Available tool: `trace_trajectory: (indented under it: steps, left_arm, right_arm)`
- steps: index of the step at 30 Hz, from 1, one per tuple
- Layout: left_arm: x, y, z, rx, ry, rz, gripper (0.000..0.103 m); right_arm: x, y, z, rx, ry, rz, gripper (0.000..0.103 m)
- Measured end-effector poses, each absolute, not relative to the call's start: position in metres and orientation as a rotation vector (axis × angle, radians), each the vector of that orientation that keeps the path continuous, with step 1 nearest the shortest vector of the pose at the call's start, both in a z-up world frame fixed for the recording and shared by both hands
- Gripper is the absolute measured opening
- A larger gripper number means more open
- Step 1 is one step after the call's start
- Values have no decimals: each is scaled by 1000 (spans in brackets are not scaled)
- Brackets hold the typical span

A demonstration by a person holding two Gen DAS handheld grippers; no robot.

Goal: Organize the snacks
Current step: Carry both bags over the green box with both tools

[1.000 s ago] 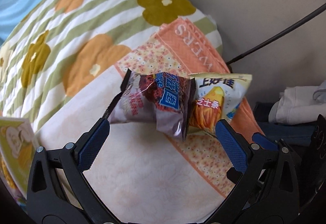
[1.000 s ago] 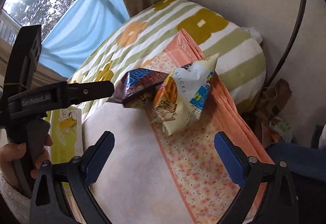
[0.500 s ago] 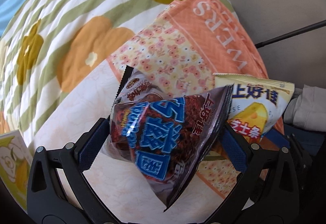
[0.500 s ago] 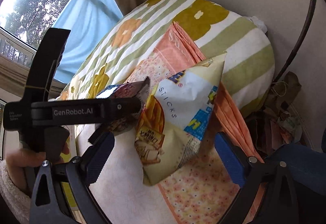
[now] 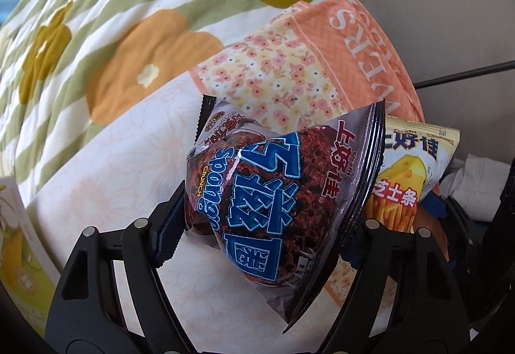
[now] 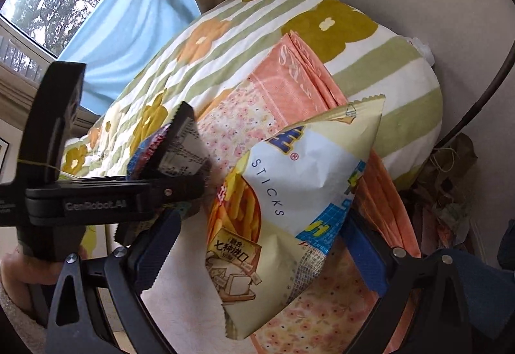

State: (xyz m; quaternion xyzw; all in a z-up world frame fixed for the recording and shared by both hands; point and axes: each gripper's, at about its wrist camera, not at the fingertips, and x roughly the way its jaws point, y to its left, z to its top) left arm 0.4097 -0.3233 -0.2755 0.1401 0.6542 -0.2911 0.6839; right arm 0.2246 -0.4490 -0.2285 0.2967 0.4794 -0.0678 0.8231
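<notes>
A dark purple Sponge Crunch snack bag (image 5: 273, 199) sits between the fingers of my left gripper (image 5: 260, 235), whose blue pads press its sides. A pale yellow cheese sticks bag (image 6: 289, 209) sits between the fingers of my right gripper (image 6: 260, 254), with the pads against its lower edges. The yellow bag also shows in the left wrist view (image 5: 408, 180), just right of the purple bag. The left gripper's body (image 6: 96, 196) and the purple bag's edge (image 6: 167, 148) show in the right wrist view, left of the yellow bag.
Both bags are over a bed with a cream sheet (image 5: 112, 193), a folded orange floral towel (image 5: 289, 74) and a green-striped flower quilt (image 5: 128, 0). A yellow box (image 5: 16, 257) lies at the left. A wall, a black cable (image 5: 466, 74) and clutter (image 6: 450, 186) are at the right.
Both grippers have moved in onto the bags, which now fill the views. The jaws have narrowed from wide open to touching the bags' sides.
</notes>
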Motion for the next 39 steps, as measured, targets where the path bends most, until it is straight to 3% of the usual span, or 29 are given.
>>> trace_trajectory:
  steps: [6,8,10,15,28,39]
  left_arm:
    - [407,-308,-265,252,1452,-623,76]
    - [406,-303,-261,230,1445,-617,76]
    - [405,-299,-259,214,1441,-607,76]
    - [399,-287,-249,163,1416,-583,76]
    - [376,-215,-158,57,1215,-503,76]
    - [380,-88,-89,13,1080,-376,76]
  right_arm:
    - [229,-449,-233,605,1035,-147,96]
    - [229,-449,-234,589,1041,-156,88]
    - [229,-450,-234,567,1049,-159,73]
    - [225,-449,-227,512,1049,-148,53]
    - [222,-412,-155,330,924,8,51]
    - [244,-289,-80,236,793,257,51]
